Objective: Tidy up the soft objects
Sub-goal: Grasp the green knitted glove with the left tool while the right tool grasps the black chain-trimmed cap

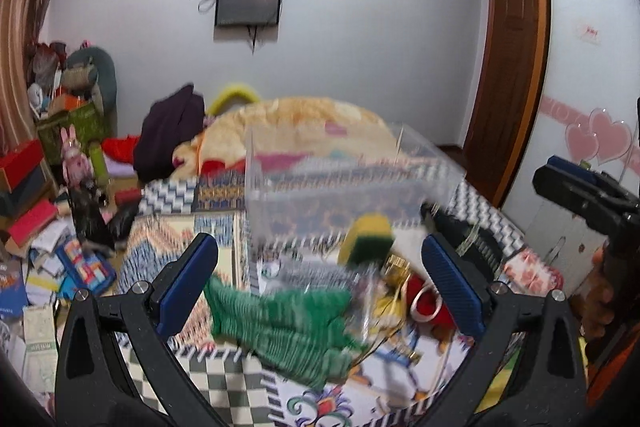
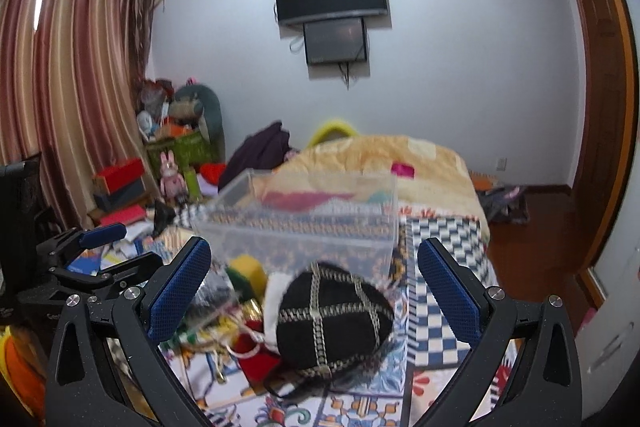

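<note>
A clear plastic box (image 1: pixel 344 187) stands on the patterned bedcover; it also shows in the right wrist view (image 2: pixel 304 223). My left gripper (image 1: pixel 320 279) is open above a green knitted cloth (image 1: pixel 288 327). Behind it lie a yellow-green sponge (image 1: pixel 368 237) and a red soft item (image 1: pixel 426 301). My right gripper (image 2: pixel 314 291) is open, with a black cap with gold trim (image 2: pixel 332 323) lying between and below its fingers. The sponge (image 2: pixel 248 273) and the red item (image 2: pixel 256 351) lie to the cap's left. The left gripper's body (image 2: pixel 92 259) shows at the left.
A beige quilt (image 2: pixel 384 163) and dark clothing (image 1: pixel 172 131) lie on the bed behind the box. Books, boxes and toys (image 1: pixel 60 227) clutter the floor at left. A wardrobe (image 1: pixel 592 67) stands at right, with wooden floor (image 2: pixel 532 247) beside the bed.
</note>
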Demonstrator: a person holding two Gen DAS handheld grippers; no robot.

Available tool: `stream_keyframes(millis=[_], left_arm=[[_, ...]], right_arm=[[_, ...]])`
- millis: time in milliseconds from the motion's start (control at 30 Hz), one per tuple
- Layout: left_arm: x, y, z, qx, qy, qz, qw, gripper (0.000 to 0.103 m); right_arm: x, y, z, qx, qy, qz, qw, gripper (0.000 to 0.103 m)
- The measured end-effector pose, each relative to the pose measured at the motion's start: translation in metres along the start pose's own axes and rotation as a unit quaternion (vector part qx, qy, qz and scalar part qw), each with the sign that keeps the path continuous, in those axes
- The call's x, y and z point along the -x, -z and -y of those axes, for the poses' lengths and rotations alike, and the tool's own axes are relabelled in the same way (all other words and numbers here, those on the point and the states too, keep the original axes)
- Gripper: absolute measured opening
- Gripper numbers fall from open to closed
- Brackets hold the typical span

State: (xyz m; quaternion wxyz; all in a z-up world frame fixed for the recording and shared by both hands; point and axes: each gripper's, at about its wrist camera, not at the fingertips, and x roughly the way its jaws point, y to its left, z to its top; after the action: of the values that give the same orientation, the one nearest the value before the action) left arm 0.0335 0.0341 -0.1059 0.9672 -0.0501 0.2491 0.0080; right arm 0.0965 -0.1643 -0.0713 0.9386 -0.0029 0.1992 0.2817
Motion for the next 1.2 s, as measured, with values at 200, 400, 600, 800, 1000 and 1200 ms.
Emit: stream_keyframes(millis=[200,400,600,800,1000,1200], left_arm=[[-0.027,0.022,-0.02,0.021,-0.007,-0.051,0.9984,0.103],[-0.033,0.03,-0.042,0.062,-0.02,-0.063,0.9959,0.103],[-0.039,0.037,-0.042,0.063,0.003,-0.082,0.9946,0.089],[-0.038,0.037,-0.033,0.048,0.007,-0.074,0.996,0.078],[-0.034,0.036,-0.029,0.032,0.011,-0.064,0.9974,0.061],[-0.029,0.032,-0.023,0.017,0.022,-0.059,0.9979,0.038]], right_arm=[[-0.018,0.023,0.007,-0.002,-0.005,-0.054,0.999,0.103],[-0.032,0.036,0.02,-0.027,0.001,-0.085,0.996,0.093],[-0.041,0.042,0.023,-0.051,-0.021,-0.113,0.992,0.07],[-0.046,0.045,0.021,-0.05,-0.04,-0.127,0.99,0.051],[-0.044,0.046,0.025,-0.057,-0.043,-0.122,0.99,0.038],[-0.035,0.036,0.027,-0.059,-0.048,-0.108,0.991,0.029]])
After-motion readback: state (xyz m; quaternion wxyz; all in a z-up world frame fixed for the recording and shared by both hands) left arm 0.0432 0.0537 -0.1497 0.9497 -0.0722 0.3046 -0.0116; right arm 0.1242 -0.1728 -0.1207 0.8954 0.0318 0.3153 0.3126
